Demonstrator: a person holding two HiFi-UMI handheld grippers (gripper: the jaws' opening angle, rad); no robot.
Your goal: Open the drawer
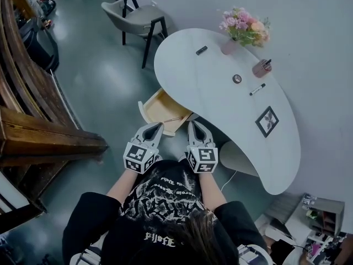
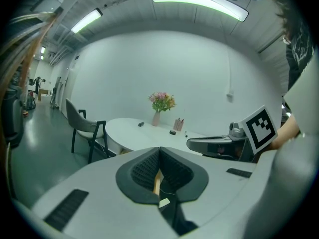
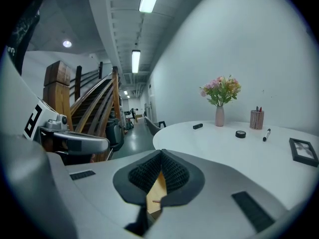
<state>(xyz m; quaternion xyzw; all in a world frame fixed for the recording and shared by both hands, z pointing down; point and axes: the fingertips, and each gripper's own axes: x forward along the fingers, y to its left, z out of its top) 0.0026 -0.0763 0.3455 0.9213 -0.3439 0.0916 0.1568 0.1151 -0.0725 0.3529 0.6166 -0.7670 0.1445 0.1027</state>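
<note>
The wooden drawer (image 1: 160, 108) stands pulled out from under the near left edge of the white oval table (image 1: 220, 109), its pale inside showing. My left gripper (image 1: 158, 125) hovers just in front of the drawer's near edge, jaws shut with nothing between them. My right gripper (image 1: 193, 123) is beside it, close to the table's rim, jaws also shut and empty. In the left gripper view the left gripper (image 2: 159, 149) has its pads meeting at the tip. In the right gripper view the right gripper (image 3: 161, 153) looks the same, with a strip of drawer wood (image 3: 158, 188) below the pads.
On the table are a flower vase (image 1: 242, 29), a pen cup (image 1: 262, 67), a tape roll (image 1: 236, 78), a marker (image 1: 257, 89), a picture frame (image 1: 267, 120) and a small black object (image 1: 201, 50). A grey chair (image 1: 135, 15) stands beyond. A wooden staircase (image 1: 33, 131) runs along the left.
</note>
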